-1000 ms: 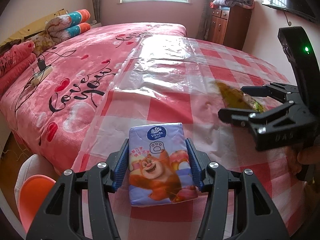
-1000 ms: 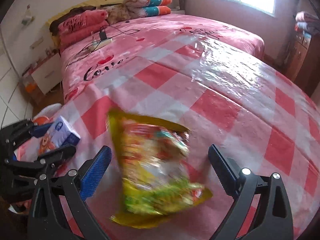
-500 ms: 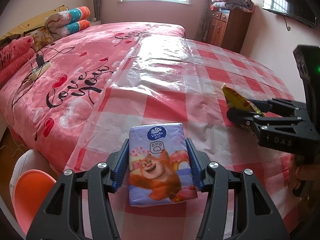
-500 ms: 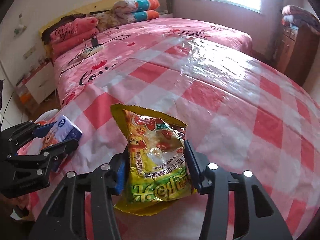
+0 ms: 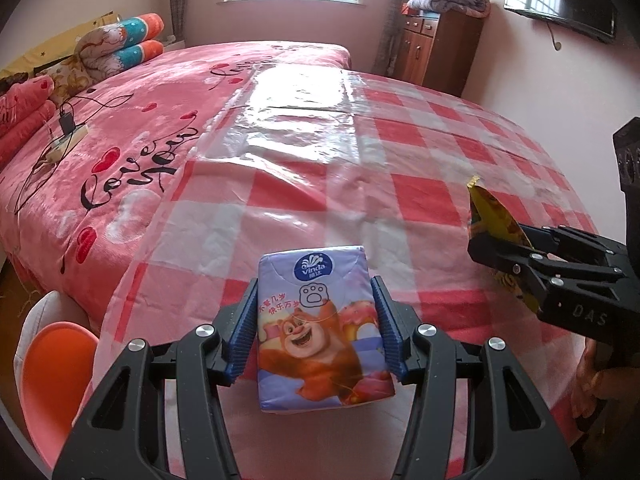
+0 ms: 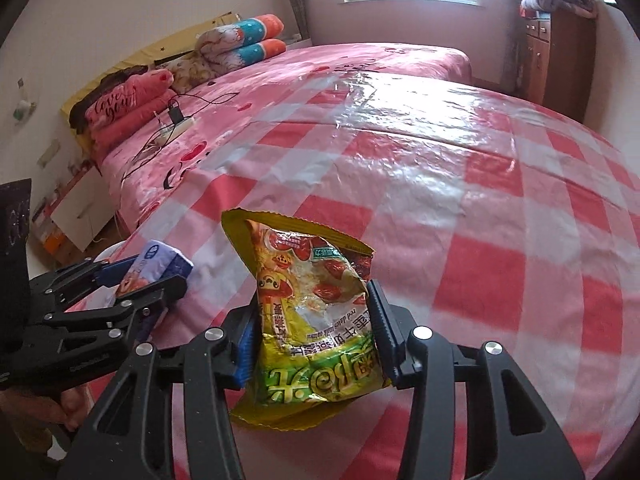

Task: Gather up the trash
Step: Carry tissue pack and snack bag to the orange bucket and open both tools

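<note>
Trash item one, left wrist view: a purple tissue pack (image 5: 323, 330) with a cartoon bear, clamped between the blue pads of my left tool (image 5: 316, 330), held above the near edge of the bed (image 5: 280, 184) and its pink checked plastic cover (image 5: 420, 200). My right tool (image 5: 516, 254) shows at the right edge, a hand (image 5: 610, 390) below it. An orange chair (image 5: 56, 376) stands off the bed's near left corner.

Trash item two, right wrist view: a yellow snack bag (image 6: 316, 320), crumpled, pinched narrow in my right tool (image 6: 314, 330), which has just closed on it, over the same near edge. My left tool (image 6: 156, 276) is alongside at the left, carrying the tissue pack (image 6: 154, 266).
</note>
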A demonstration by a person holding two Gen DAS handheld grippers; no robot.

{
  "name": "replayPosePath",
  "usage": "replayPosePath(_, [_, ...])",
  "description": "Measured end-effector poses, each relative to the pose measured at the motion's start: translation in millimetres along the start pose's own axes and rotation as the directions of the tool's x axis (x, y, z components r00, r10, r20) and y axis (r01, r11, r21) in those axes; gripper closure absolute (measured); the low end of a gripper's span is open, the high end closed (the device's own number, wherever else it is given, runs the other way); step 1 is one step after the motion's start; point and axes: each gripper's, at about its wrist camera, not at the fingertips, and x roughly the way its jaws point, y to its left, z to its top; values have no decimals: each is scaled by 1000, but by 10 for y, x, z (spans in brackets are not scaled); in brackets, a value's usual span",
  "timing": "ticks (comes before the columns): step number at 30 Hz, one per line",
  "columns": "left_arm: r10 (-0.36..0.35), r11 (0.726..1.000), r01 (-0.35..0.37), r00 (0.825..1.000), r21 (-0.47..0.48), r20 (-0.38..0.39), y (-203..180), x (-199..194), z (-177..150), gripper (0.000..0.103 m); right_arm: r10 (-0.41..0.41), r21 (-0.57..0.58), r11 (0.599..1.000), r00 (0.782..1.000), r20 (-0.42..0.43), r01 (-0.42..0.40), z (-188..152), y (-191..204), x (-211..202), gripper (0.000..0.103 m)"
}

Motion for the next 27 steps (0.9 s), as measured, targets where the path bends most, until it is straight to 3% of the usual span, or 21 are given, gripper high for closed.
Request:
replayPosePath(10, [-2, 1000, 2, 1000, 27, 18, -61, -241, -119, 48, 16, 53, 998, 999, 31, -17, -239, 101, -375, 54])
replayPosePath(27, [-13, 998, 9, 998, 58, 59, -8, -685, -302, 48, 4, 38, 999, 998, 68, -6, -433, 391, -785, 54])
